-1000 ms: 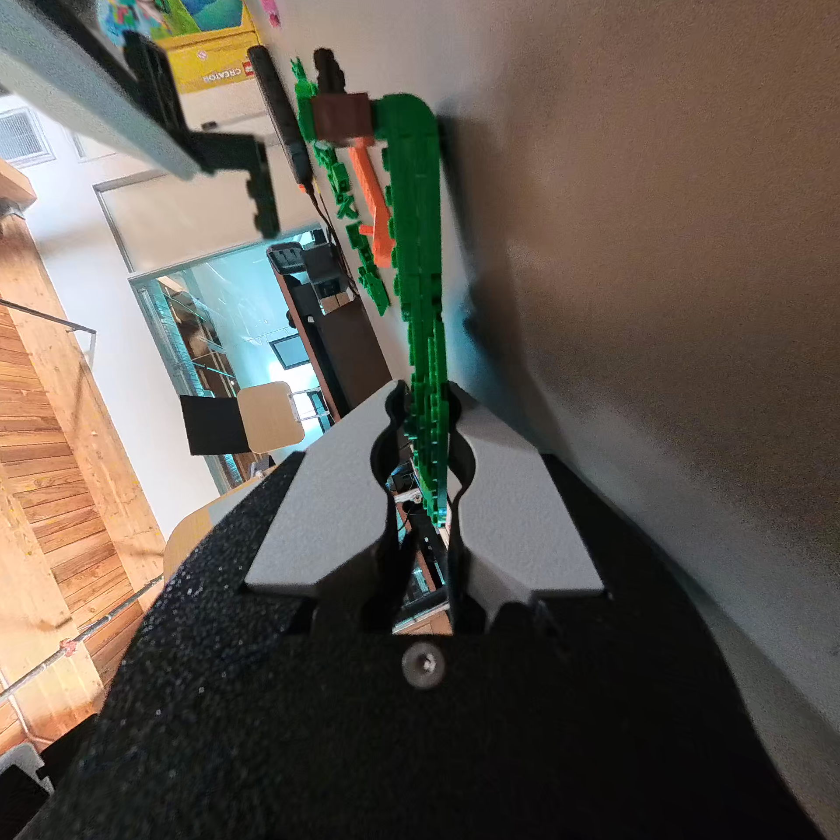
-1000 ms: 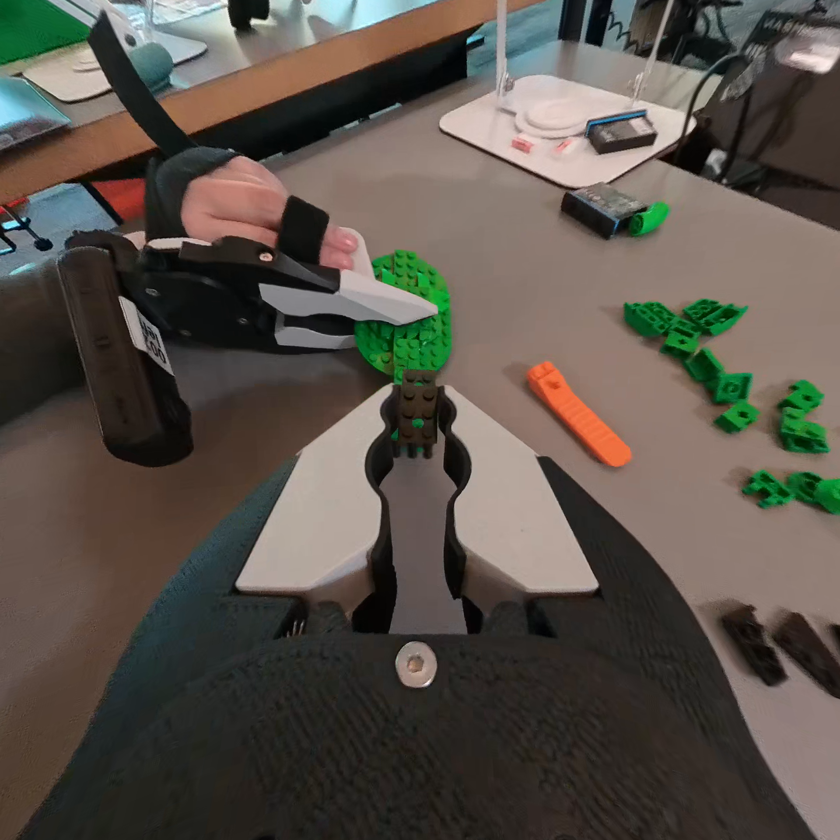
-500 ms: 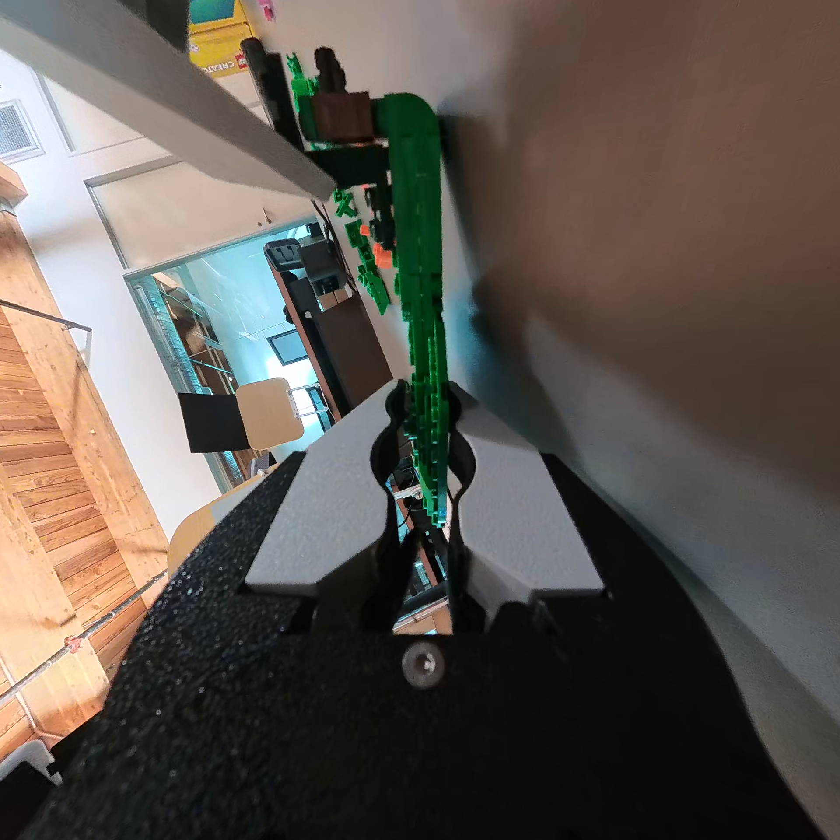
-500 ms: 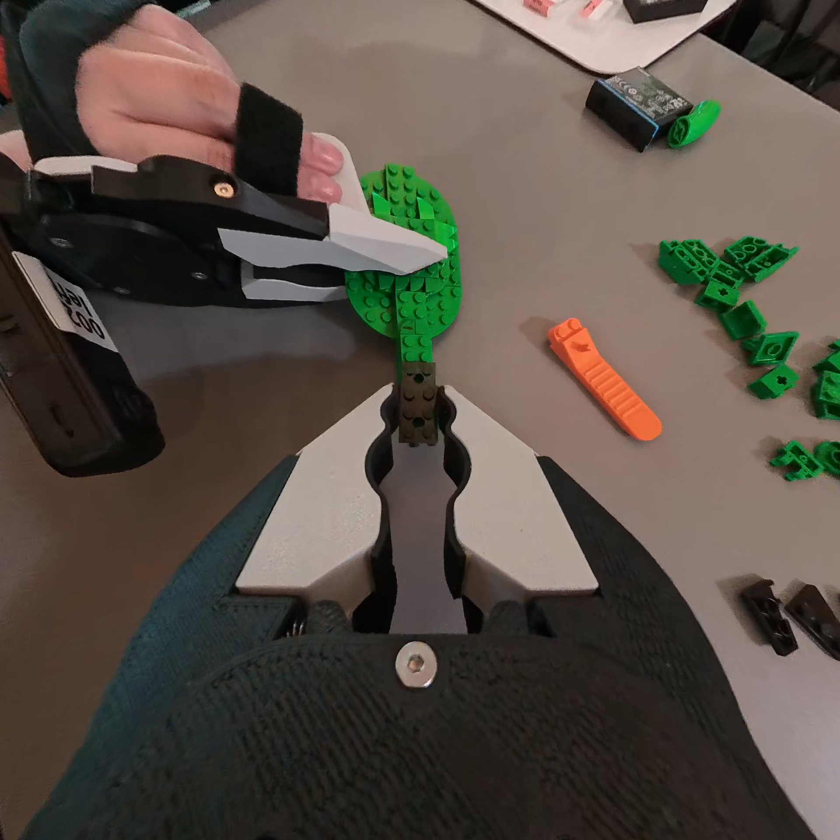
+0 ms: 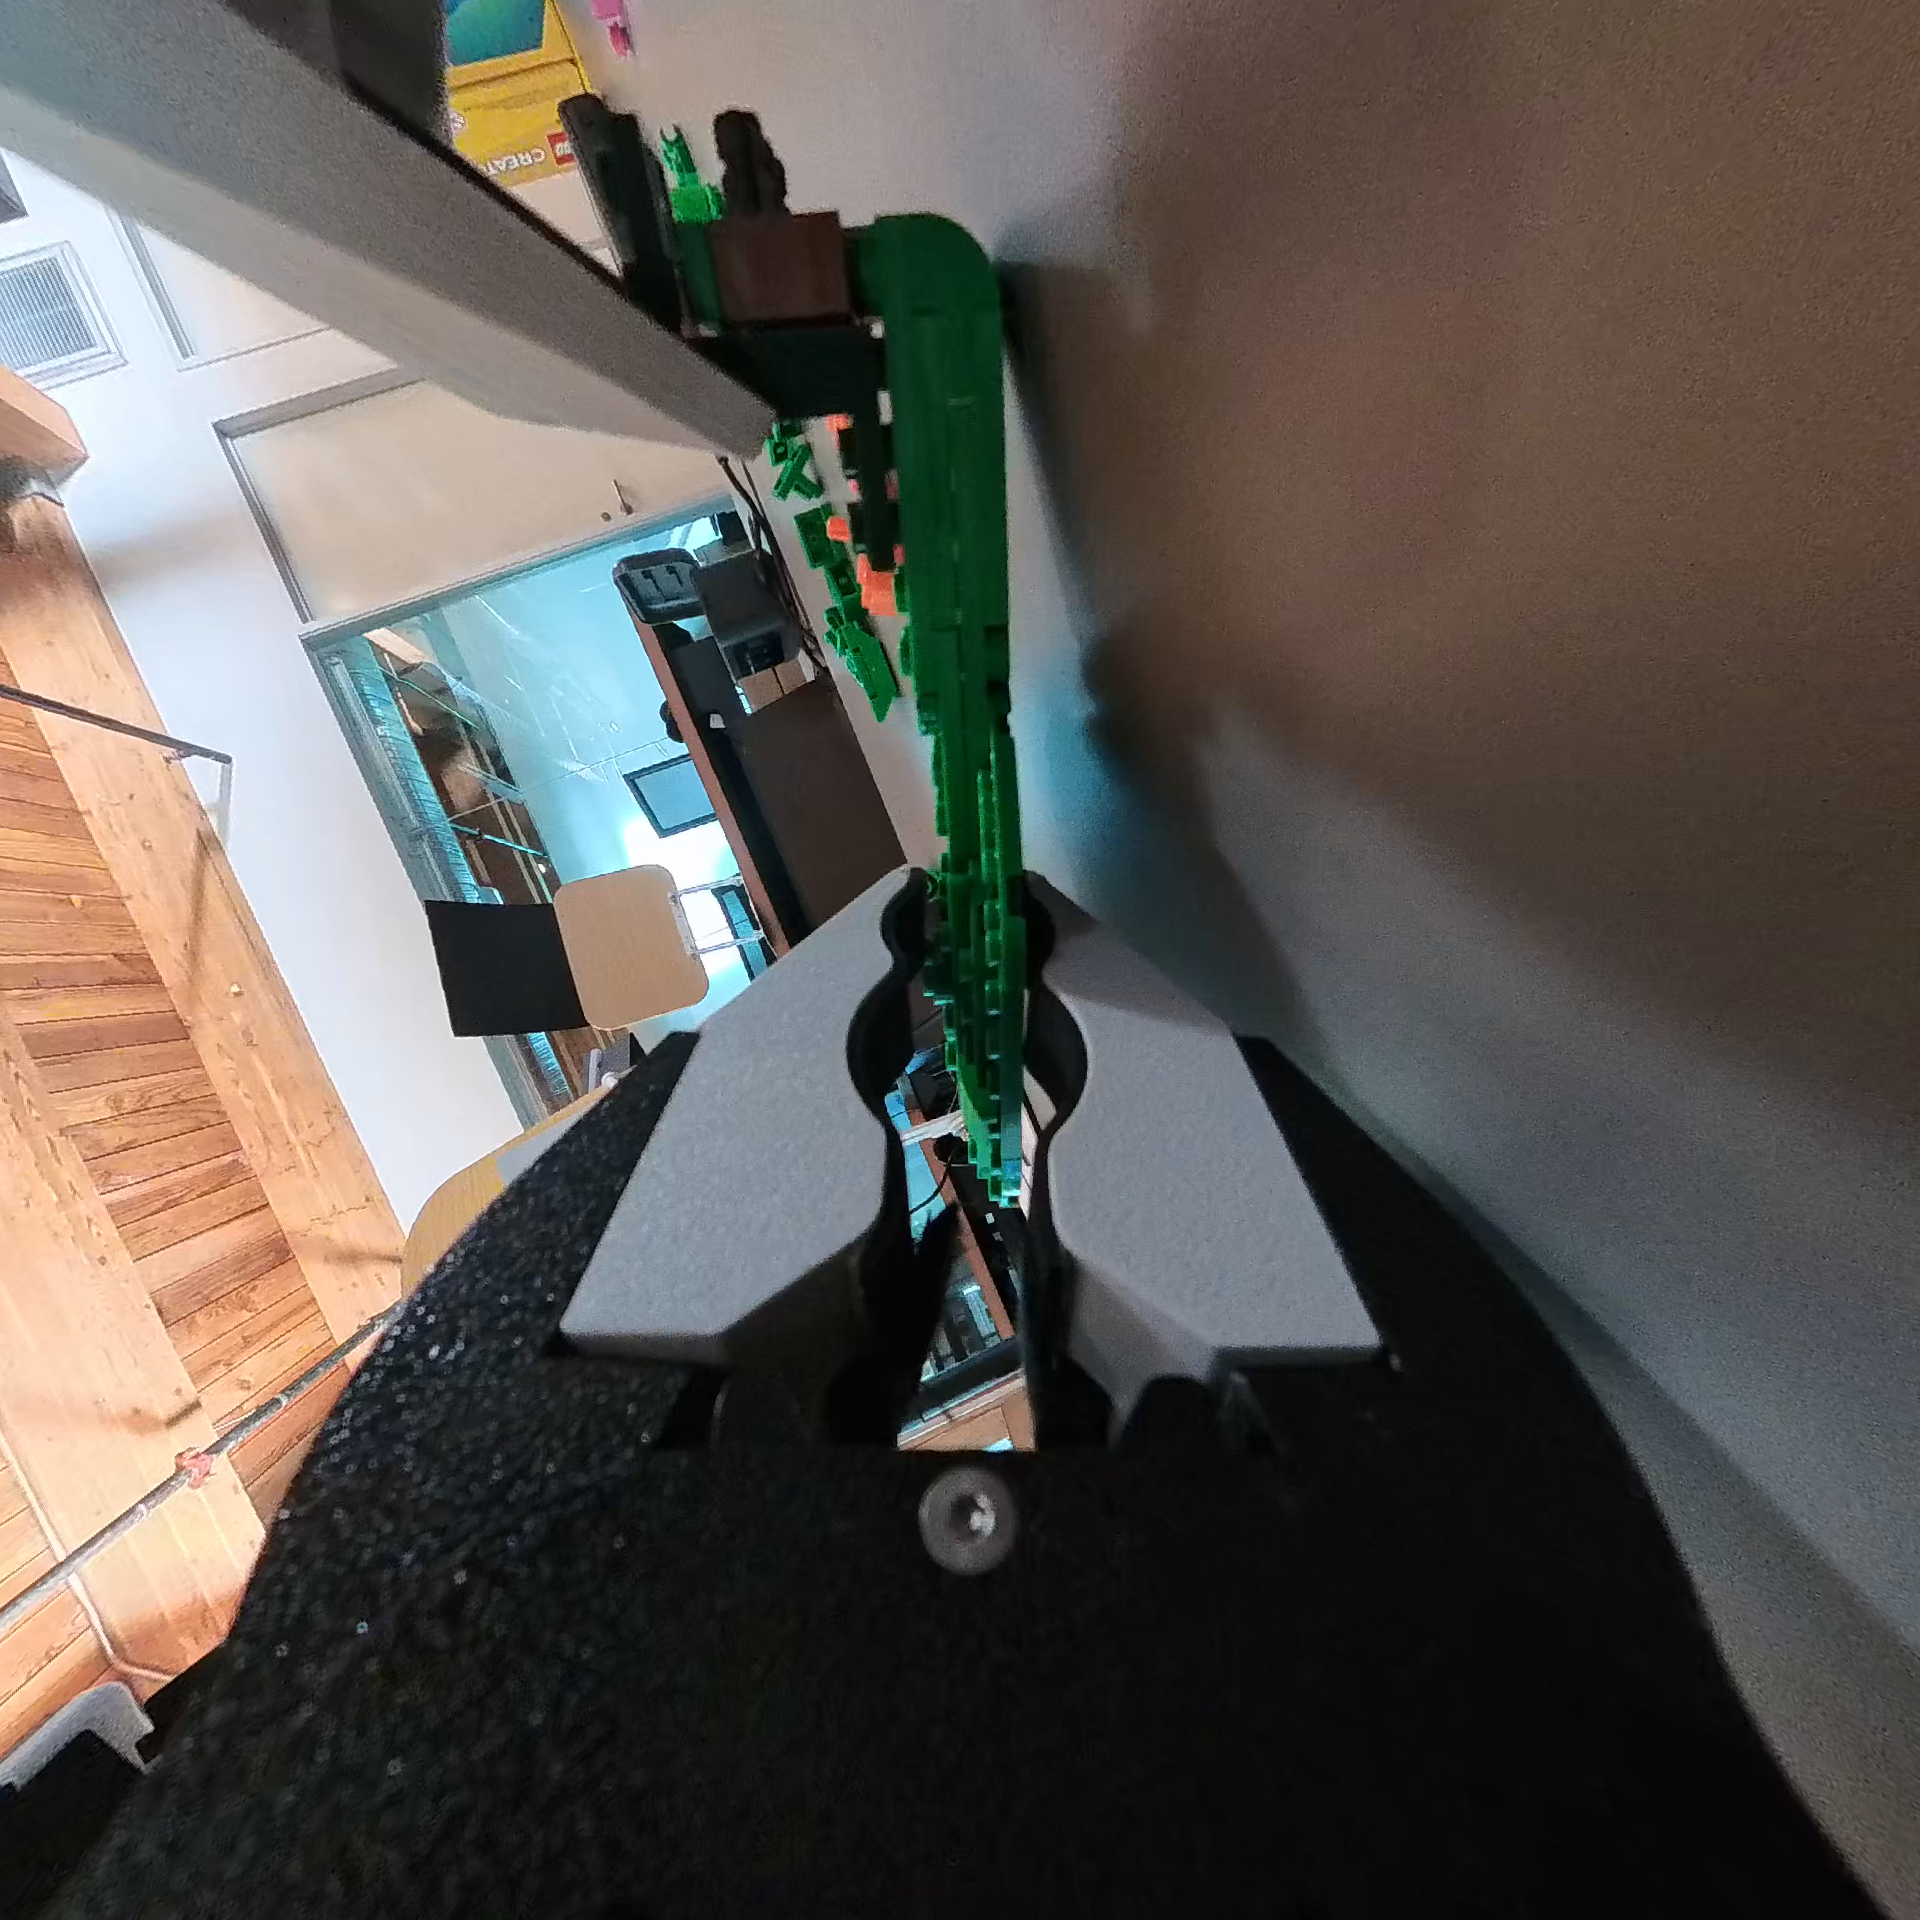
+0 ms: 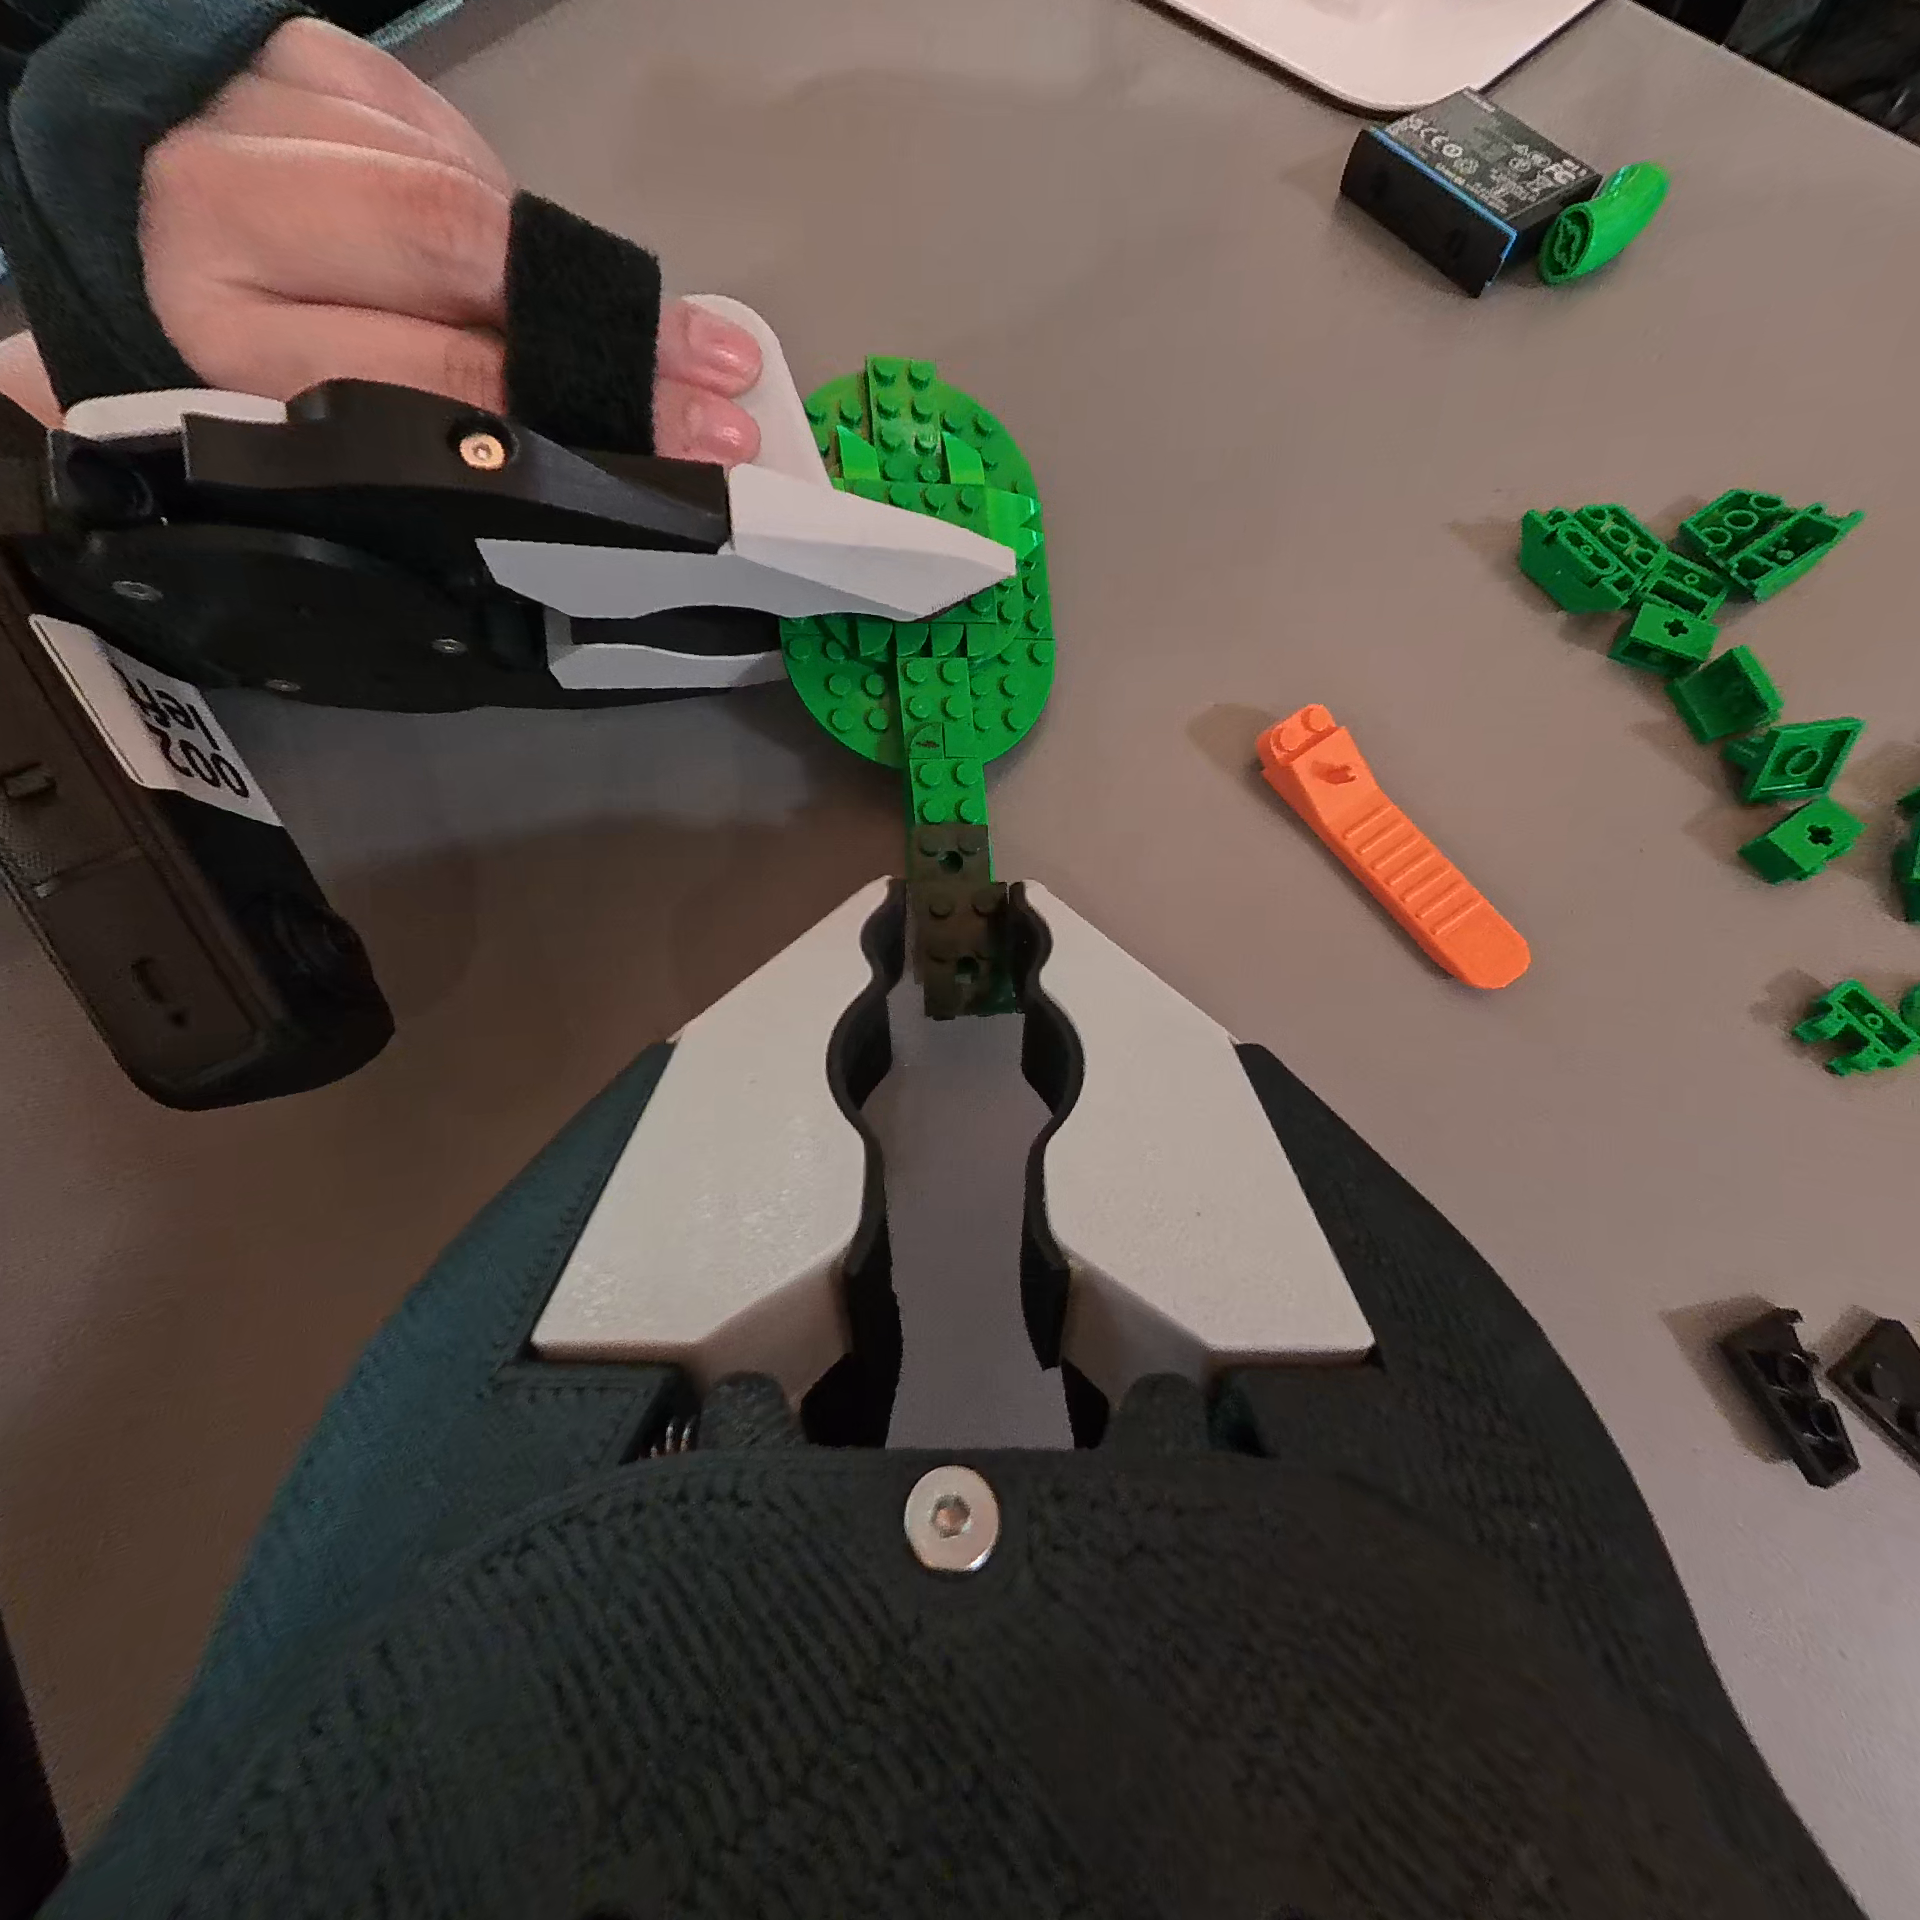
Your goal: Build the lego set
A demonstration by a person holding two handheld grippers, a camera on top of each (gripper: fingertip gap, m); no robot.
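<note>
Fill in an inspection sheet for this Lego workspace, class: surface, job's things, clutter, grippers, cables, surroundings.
Surface: grey table, bare between the parts.
Job's things: green leaf assembly with a brown stem piece at its near end; loose green bricks on the right; black pieces; orange brick separator.
Clutter: black battery with a green curved piece beside it; white mat at the far edge.
Grippers: left gripper shut on the leaf's edge; right gripper shut on the stem piece.
Cables: nothing seen.
Surroundings: wood-panelled wall, chair, glass partition.
</note>
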